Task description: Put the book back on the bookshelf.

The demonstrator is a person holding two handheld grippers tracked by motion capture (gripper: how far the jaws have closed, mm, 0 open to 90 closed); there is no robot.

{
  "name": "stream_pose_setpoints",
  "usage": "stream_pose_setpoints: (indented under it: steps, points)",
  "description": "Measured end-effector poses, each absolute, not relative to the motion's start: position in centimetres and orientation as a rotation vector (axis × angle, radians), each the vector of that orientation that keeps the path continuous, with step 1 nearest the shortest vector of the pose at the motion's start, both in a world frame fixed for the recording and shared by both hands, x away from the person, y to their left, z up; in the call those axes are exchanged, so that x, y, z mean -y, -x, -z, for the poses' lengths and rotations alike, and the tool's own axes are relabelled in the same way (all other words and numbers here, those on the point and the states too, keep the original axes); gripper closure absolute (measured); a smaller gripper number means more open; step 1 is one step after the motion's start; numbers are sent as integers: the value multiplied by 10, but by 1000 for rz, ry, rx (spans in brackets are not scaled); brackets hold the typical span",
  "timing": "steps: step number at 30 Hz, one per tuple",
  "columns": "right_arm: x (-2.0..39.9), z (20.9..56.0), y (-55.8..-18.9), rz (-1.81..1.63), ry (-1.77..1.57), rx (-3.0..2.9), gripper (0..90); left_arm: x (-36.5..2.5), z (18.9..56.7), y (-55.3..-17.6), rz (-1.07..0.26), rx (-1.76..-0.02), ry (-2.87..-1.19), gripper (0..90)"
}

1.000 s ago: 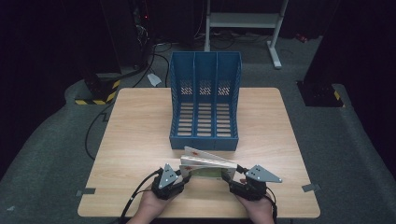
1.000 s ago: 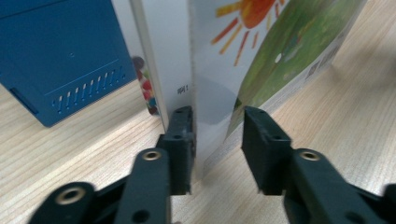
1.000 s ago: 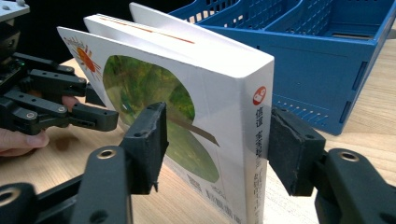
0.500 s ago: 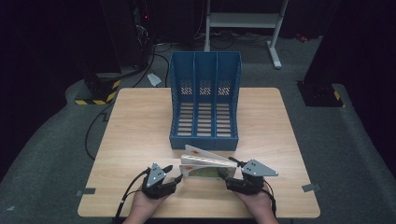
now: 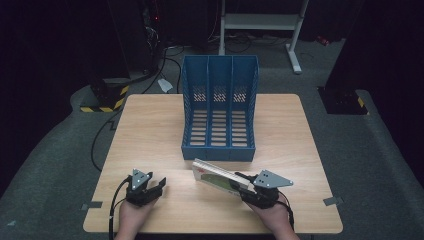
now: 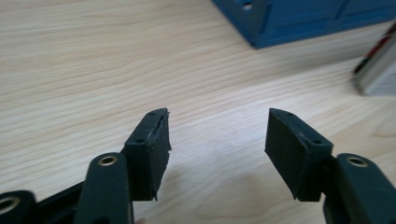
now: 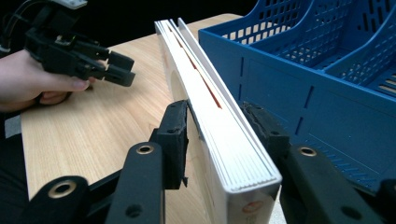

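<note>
A thin white book stands on its long edge in front of the blue three-slot file rack. My right gripper is shut on its near end; in the right gripper view both pads press the covers of the book, the jaws having just been closing. My left gripper sits apart at the left, low over the bare table. Its jaws have just been opening and stand open with nothing between them. The book's far corner shows at the edge of the left gripper view.
The rack lies close beside the book on its far side. The wooden table has bare room to the rack's left and right. Tape pieces mark its front corners. Cables and a white frame are on the dark floor behind.
My left gripper has let go of the book's left end, opened and moved left along the front of the table. The right gripper stays on the book and has tightened.
</note>
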State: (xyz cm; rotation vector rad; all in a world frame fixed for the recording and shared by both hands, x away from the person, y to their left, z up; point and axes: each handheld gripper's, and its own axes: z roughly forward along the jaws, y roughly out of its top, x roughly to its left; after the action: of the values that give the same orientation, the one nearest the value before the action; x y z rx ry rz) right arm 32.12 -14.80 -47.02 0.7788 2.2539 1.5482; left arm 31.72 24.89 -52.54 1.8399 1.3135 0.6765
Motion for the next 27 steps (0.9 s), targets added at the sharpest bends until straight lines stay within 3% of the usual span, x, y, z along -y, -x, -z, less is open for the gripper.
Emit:
stream_pose_setpoints:
  steps: [8,14,22,27]
  points:
    - [143,466,-316,-1467,-816,-2259,677,-241,528,-329,-641,-1339,-1951,371]
    - [141,466,-314,-1457,-850,-2261,713,-236,526,-332,-764,-1294,-1954,386]
    - [137,464,-309,-1411,-848,-2250,745,-236,528,-342,-615,-1336,-1956,347]
    - [139,464,-308,-1428,-872,-2236,754,-236,528,-342,-620,-1336,-1956,332]
